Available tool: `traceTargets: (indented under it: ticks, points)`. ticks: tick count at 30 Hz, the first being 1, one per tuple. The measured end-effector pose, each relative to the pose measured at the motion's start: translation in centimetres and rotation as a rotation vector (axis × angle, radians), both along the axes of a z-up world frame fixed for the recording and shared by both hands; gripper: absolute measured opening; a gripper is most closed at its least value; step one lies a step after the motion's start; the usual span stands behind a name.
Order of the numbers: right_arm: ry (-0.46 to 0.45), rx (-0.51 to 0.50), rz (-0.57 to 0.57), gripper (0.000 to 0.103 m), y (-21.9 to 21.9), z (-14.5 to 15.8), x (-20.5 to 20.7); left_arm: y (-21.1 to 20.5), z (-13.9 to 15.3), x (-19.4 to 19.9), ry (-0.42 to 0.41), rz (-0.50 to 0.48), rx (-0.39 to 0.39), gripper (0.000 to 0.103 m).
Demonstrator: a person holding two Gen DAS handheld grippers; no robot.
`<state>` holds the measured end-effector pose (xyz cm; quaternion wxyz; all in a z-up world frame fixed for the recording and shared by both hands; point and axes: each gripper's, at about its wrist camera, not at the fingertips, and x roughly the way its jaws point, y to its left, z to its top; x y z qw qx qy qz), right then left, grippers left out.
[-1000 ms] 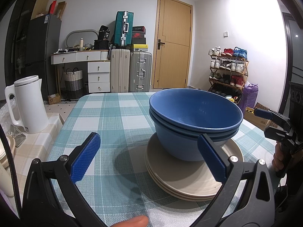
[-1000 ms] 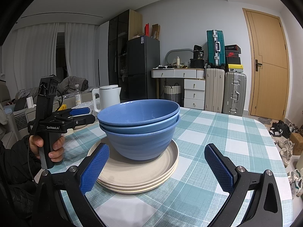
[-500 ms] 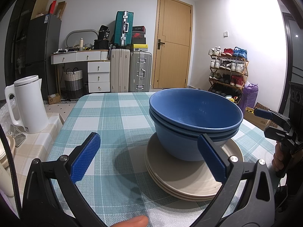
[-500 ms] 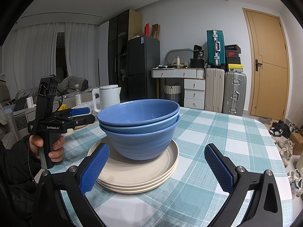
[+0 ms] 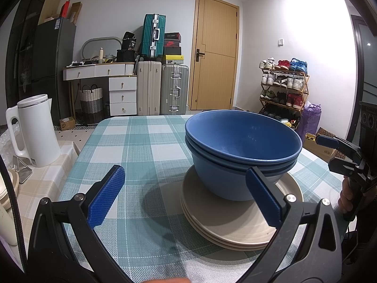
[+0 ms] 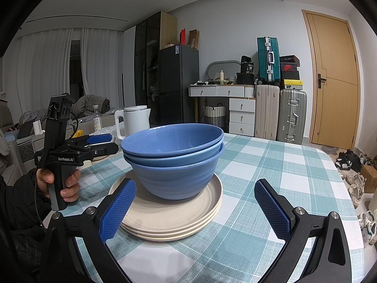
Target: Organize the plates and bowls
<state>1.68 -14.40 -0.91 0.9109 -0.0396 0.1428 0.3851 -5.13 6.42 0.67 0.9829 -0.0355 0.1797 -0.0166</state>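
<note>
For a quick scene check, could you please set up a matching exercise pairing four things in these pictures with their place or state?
Things:
1. blue bowls
2. beige plates
3. white kettle
4. left gripper

Places or states:
A. open, holding nothing
B. nested, on top of the pile
C. off the checked cloth, on the side surface
D. stacked directly on the checked cloth

Pairs: 1-B, 2-D, 3-C, 4-A

a lived-in home: a checked-cloth dining table point(image 6: 271, 165) shares the room with a fridge point(image 6: 178, 82), stacked suitcases point(image 6: 280, 115), a shoe rack point(image 5: 284, 87), a white kettle point(image 5: 35, 129), curtains point(image 6: 59, 70) and a wooden door point(image 6: 334, 80).
</note>
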Motion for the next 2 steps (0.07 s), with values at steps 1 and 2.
traceTargets:
  ticks: [1, 2]
  points:
    - [0.000, 0.000, 0.000, 0.102, 0.04, -0.01, -0.02, 0.03, -0.07, 0.07, 0.000, 0.000, 0.001, 0.102]
    - [0.000, 0.000, 0.000, 0.102, 0.05, -0.01, -0.02, 0.05, -0.08, 0.08, 0.001, -0.001, 0.000, 0.102]
